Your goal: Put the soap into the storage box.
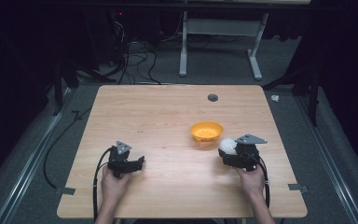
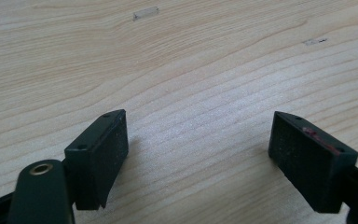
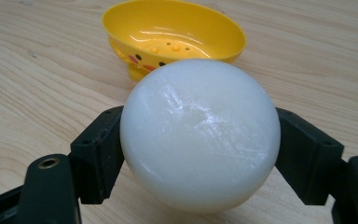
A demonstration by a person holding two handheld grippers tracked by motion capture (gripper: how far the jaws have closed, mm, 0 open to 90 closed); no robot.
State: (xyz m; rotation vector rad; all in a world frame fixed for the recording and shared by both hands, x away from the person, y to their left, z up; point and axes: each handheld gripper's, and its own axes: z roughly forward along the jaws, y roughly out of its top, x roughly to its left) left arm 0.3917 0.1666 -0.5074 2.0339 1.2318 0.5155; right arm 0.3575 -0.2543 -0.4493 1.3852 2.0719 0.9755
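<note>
White ball [image 3: 200, 135] clamped between right tool [image 3: 200, 154] jaws, just before yellow bowl [image 3: 172, 35].

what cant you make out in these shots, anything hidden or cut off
- Underside and far side of the white ball, right gripper view: hidden by its own bulk and the right claw clamped on it.
- Near wall of the yellow bowl, right gripper view: the ball covers it.
- Bowl's printed face, high view: too small.
- Left claw body, left gripper view: cut off by the bottom edge.
- Small grey disc on the table, high view: too small to identify.
</note>
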